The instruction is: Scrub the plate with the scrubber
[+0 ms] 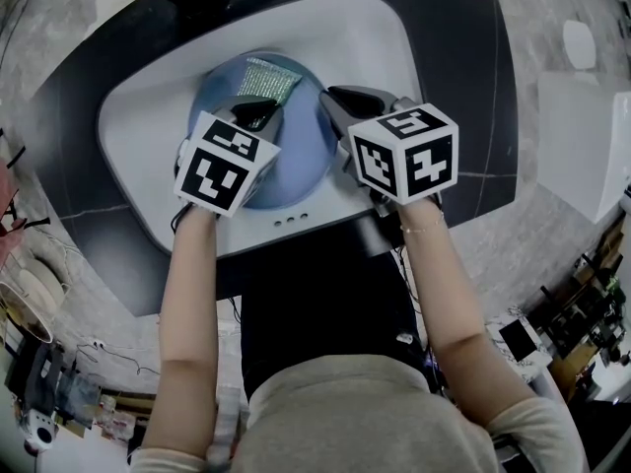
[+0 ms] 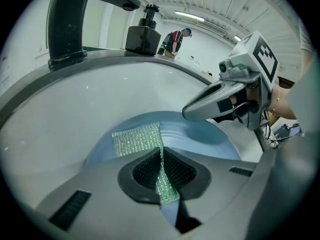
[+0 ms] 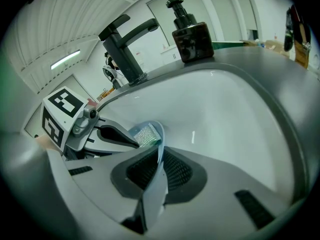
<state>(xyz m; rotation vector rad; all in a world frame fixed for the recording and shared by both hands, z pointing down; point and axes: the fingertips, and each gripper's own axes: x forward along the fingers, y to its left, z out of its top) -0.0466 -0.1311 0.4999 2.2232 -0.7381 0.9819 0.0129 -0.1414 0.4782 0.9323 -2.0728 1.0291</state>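
One sink (image 1: 148, 126), one plate (image 1: 296, 156), one scrubber (image 1: 268, 79), two grippers, and at the sink's far edge one faucet (image 2: 65, 24) and one soap bottle (image 2: 145, 34).

The left gripper (image 1: 258, 108) is clamped on the green mesh scrubber: in the left gripper view a strip of it runs pinched between the pads, and the free part fans out flat against the plate's far left face. The blue plate sits inside the white sink, filling its middle. The right gripper (image 1: 330, 97) is closed on the plate's right rim; the right gripper view shows the rim edge-on between the pads, with the scrubber showing just beyond it.

Both bare forearms reach forward over the sink's near edge, roughly parallel and a little apart. Each gripper slants steeply down into the sink, marker cube uppermost, and the two jaw tips lie near each other over the plate.
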